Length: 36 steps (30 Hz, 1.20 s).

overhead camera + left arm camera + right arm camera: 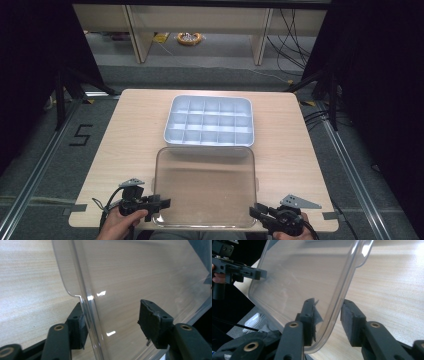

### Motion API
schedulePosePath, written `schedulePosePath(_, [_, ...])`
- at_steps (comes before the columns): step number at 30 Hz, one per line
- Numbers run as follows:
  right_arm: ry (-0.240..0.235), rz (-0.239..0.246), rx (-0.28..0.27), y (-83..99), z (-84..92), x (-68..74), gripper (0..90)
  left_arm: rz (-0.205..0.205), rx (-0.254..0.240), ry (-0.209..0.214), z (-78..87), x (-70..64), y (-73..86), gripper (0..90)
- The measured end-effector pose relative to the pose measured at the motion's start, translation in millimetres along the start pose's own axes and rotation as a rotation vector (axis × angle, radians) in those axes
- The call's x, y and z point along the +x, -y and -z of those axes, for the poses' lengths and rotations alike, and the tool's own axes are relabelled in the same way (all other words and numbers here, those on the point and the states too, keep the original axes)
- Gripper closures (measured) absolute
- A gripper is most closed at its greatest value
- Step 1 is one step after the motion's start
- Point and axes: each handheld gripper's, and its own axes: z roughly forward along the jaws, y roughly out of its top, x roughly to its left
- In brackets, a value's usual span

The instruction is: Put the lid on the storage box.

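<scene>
We find the clear plastic lid in the lower centre of the high view, lying over the near half of the wooden worktop, its near edge reaching the worktop's front edge. Directly above it in frame sits the white compartment tray, its front wall just beside the lid's far edge.

The left tongs, at lower left, straddle the lid's near left corner. In the left gripper view one pad lies against the rim while the other stands clear, so we record them as released. The right tongs, at lower right, straddle the near right corner. In the right gripper view the rim passes between the pads, and we cannot tell whether they press on it.

Bare worktop flanks the lid at frame left and right. Beyond the worktop, at the top of frame, we note shelving legs and loose cables on the floor.
</scene>
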Motion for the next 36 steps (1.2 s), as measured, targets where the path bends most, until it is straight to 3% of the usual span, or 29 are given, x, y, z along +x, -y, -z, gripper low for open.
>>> schedulePosePath(1, [0.017, -0.042, 0.032, 0.1, 1.5, 3.9, 65.2, 0.000, 0.000, 0.000, 0.0, 0.0, 0.0, 42.9])
schedulePosePath(2, [0.003, -0.046, 0.032, 0.3, 0.8, 4.6, 65.2, -0.015, -0.005, -0.015, 0.5, -1.2, -0.9, 42.6])
schedulePosePath(5, [0.009, -0.016, 0.019, -0.4, 0.9, 3.6, 66.5, -0.025, -0.015, -0.021, 2.2, -1.2, -1.9, 43.0])
schedulePosePath(7, [0.007, 0.006, 0.005, -0.6, 0.0, 3.9, 66.6, -0.052, -0.019, -0.047, 3.6, -2.1, -2.9, 42.9])
schedulePosePath(11, [0.022, -0.002, -0.001, 0.0, -1.8, 3.8, 66.5, -0.047, -0.016, -0.029, 5.6, 0.6, -3.4, 45.2])
schedulePosePath(12, [0.019, -0.019, -0.006, 0.0, -1.5, 3.9, 67.0, -0.057, -0.007, -0.015, 7.4, 2.0, -5.5, 48.7])
schedulePosePath(13, [0.028, -0.001, -0.001, -1.1, 0.5, 3.3, 67.6, -0.086, 0.004, -0.017, 8.0, 0.8, -7.0, 48.9])
schedulePosePath(16, [0.012, -0.015, -0.023, -2.8, 0.8, 1.6, 68.9, -0.110, 0.002, -0.023, 8.7, -1.6, -9.5, 49.1])
schedulePosePath(17, [0.029, -0.053, -0.027, -5.0, 2.6, 3.4, 70.1, -0.124, -0.005, -0.024, 9.0, -3.6, -12.1, 50.9])
schedulePosePath(18, [0.031, -0.026, -0.041, -6.8, 2.1, 0.1, 70.6, -0.134, -0.006, -0.025, 9.9, -3.1, -14.2, 51.6])
schedulePosePath(24, [0.037, -0.026, -0.063, -18.2, 0.5, 2.3, 70.8, -0.125, -0.051, -0.047, 7.8, -2.5, -24.8, 52.7])
schedulePosePath(25, [0.040, -0.009, -0.080, -21.8, 0.1, 1.2, 70.9, -0.127, -0.059, -0.054, 7.9, -4.1, -28.2, 52.7])
schedulePosePath(26, [0.074, 0.007, -0.085, -28.3, -2.0, -0.2, 70.9, -0.134, -0.071, -0.062, 8.8, -6.7, -33.2, 52.7])
schedulePosePath(27, [0.076, -0.032, -0.079, -30.3, -1.8, 2.6, 70.8, -0.177, -0.065, -0.069, 11.1, -6.6, -38.7, 52.7])
schedulePosePath(28, [0.083, -0.008, -0.090, -34.5, -3.3, -0.8, 70.8, -0.163, -0.090, -0.068, 10.4, -9.7, -42.4, 52.8])
schedulePosePath(30, [0.099, 0.017, -0.110, -41.2, -5.3, -5.7, 70.6, -0.176, -0.094, -0.069, 11.5, -10.7, -46.7, 52.8])
schedulePosePath(31, [0.100, -0.017, -0.097, -44.8, -4.1, -4.1, 70.3, -0.180, -0.114, -0.065, 11.8, -13.2, -56.6, 52.8])
schedulePosePath(32, [0.100, -0.017, -0.097, -44.8, -4.1, -4.1, 70.3, -0.180, -0.114, -0.065, 11.8, -13.2, -56.6, 52.8])
schedulePosePath(33, [0.109, 0.012, -0.123, -53.0, -6.1, -9.1, 69.8, -0.182, -0.136, -0.074, 11.5, -14.7, -68.3, 52.8])
schedulePosePath(35, [0.119, -0.007, -0.138, -62.5, -6.9, -9.4, 69.7, -0.194, -0.144, -0.079, 10.3, -16.2, -81.6, 52.8])
schedulePosePath(36, [0.124, 0.019, -0.147, -68.1, -7.7, -11.9, 69.6, -0.203, -0.151, -0.085, 10.0, -16.9, -88.3, 52.8])
